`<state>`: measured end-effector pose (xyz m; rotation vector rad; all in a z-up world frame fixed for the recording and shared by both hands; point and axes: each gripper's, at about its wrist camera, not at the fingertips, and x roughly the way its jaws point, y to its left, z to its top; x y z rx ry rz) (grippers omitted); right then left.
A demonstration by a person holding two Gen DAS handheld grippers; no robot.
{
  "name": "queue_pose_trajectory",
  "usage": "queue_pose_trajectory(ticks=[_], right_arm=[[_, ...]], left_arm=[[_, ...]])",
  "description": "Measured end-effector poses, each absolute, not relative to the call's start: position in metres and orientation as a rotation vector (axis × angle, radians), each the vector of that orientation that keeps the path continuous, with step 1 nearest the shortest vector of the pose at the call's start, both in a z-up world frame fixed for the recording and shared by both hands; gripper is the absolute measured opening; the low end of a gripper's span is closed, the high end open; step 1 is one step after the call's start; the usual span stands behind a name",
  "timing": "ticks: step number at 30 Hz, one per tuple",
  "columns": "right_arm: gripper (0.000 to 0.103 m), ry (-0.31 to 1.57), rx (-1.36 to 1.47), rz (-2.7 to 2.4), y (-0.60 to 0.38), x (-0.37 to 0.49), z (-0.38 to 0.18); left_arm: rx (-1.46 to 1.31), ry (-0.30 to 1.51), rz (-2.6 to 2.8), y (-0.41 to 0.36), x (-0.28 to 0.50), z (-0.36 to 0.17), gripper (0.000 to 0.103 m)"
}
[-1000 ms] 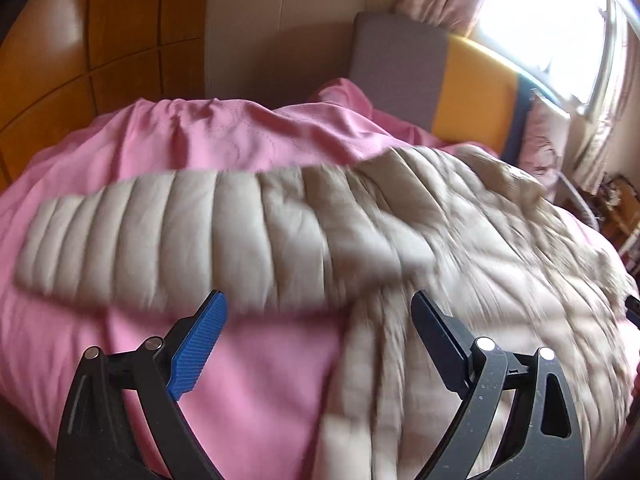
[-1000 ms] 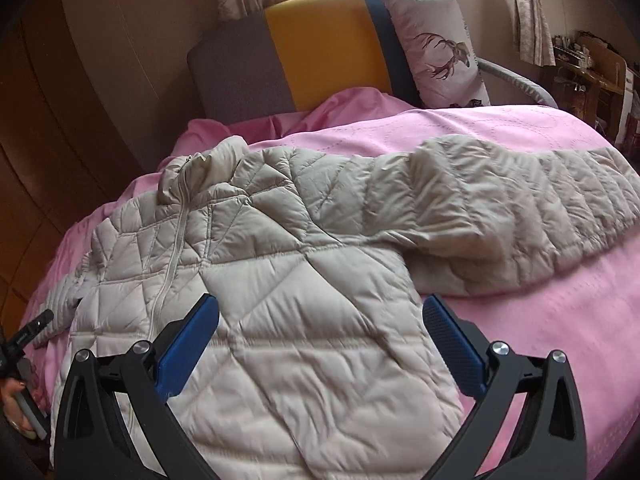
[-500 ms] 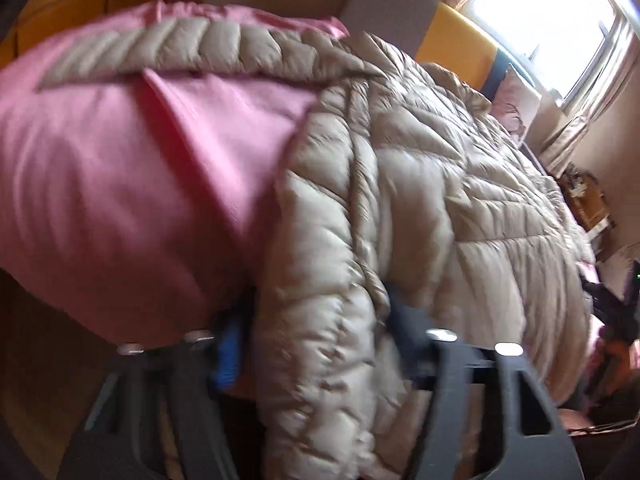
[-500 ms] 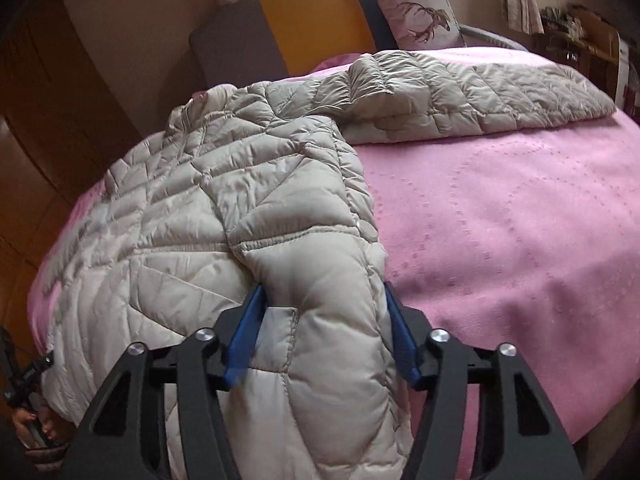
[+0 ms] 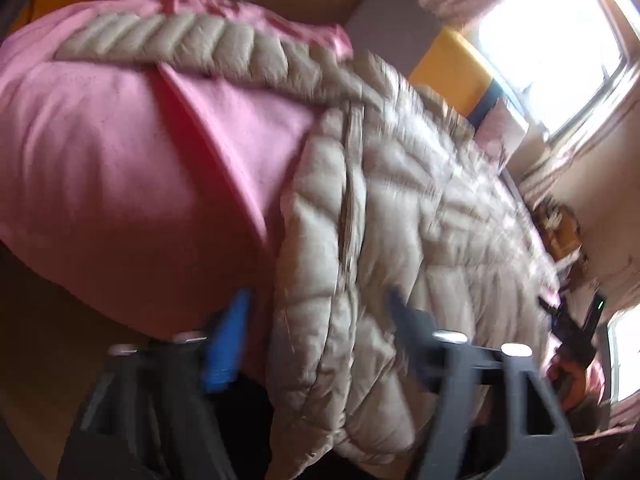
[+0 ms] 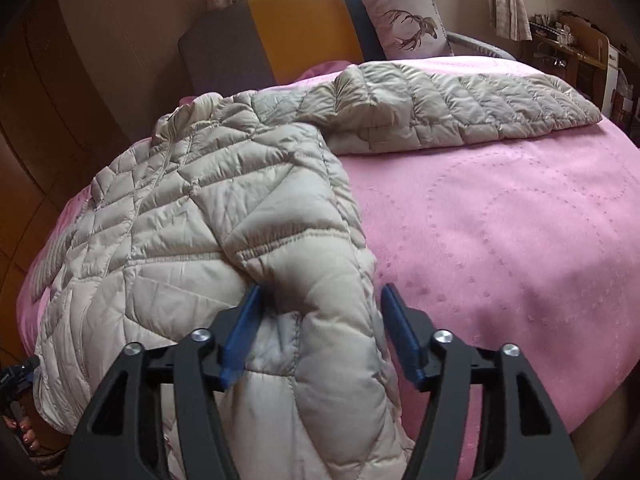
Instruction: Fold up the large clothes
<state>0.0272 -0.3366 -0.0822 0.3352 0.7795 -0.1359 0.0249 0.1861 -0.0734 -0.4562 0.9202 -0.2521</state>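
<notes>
A beige quilted puffer jacket (image 6: 200,208) lies spread on the pink bed cover (image 6: 500,240), with its hem hanging over the near edge. One sleeve (image 6: 460,104) stretches out to the right. In the left wrist view, the other sleeve (image 5: 172,36) runs along the far left. My right gripper (image 6: 320,328) straddles the hem's right corner; its jaws are opening and the right pad stands just off the cloth. My left gripper (image 5: 316,320) straddles the hem's left corner (image 5: 320,340). Its jaws are opening too, and the blue pad (image 5: 228,340) is clear of the fabric. This view is blurred.
A grey, yellow and blue headboard (image 6: 300,28) with a deer-print pillow (image 6: 400,20) stands at the far end. Wooden wardrobe panels (image 6: 48,100) run along the left and cluttered shelves (image 6: 572,52) stand far right. The person's hand (image 5: 572,376) shows at the left wrist view's right edge.
Both grippers dropped from above the jacket to its near hem, closed around the hem corners, and have now widened again. The left wrist view has rolled and closed in on the bed edge.
</notes>
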Motion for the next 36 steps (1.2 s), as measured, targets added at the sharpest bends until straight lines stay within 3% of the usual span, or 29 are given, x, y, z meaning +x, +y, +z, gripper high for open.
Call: queue_pose_trajectory(ticks=[1, 9, 15, 20, 24, 26, 28, 30, 32, 36], right_arm=[[0.082, 0.743, 0.312, -0.151, -0.335, 0.029, -0.073], [0.091, 0.675, 0.212, -0.080, -0.296, 0.087, -0.057], [0.099, 0.761, 0.107, -0.100, -0.276, 0.134, -0.090], [0.101, 0.789, 0.113, -0.087, -0.278, 0.139, -0.113], [0.101, 0.781, 0.124, -0.078, -0.280, 0.137, -0.115], [0.101, 0.781, 0.129, -0.074, -0.280, 0.137, -0.115], [0.101, 0.782, 0.132, -0.073, -0.281, 0.137, -0.115], [0.101, 0.782, 0.131, -0.074, -0.280, 0.137, -0.115], [0.101, 0.781, 0.133, -0.072, -0.281, 0.137, -0.115], [0.101, 0.780, 0.136, -0.069, -0.281, 0.136, -0.115]], left_arm=[[-0.475, 0.866, -0.237, 0.196, 0.026, -0.063, 0.088], [-0.683, 0.766, 0.036, 0.283, 0.085, -0.051, 0.089], [-0.891, 0.730, 0.195, 0.351, 0.134, -0.071, 0.071], [-1.063, 0.689, 0.214, 0.391, 0.166, -0.091, 0.067], [-1.156, 0.646, 0.258, 0.410, 0.177, -0.108, 0.054], [-1.183, 0.602, 0.266, 0.414, 0.179, -0.111, 0.052], [-1.193, 0.590, 0.276, 0.415, 0.183, -0.113, 0.039], [-1.213, 0.611, 0.298, 0.417, 0.184, -0.118, 0.015], [-1.247, 0.602, 0.303, 0.420, 0.181, -0.120, 0.009], [-1.246, 0.513, 0.296, 0.420, 0.164, -0.107, 0.007]])
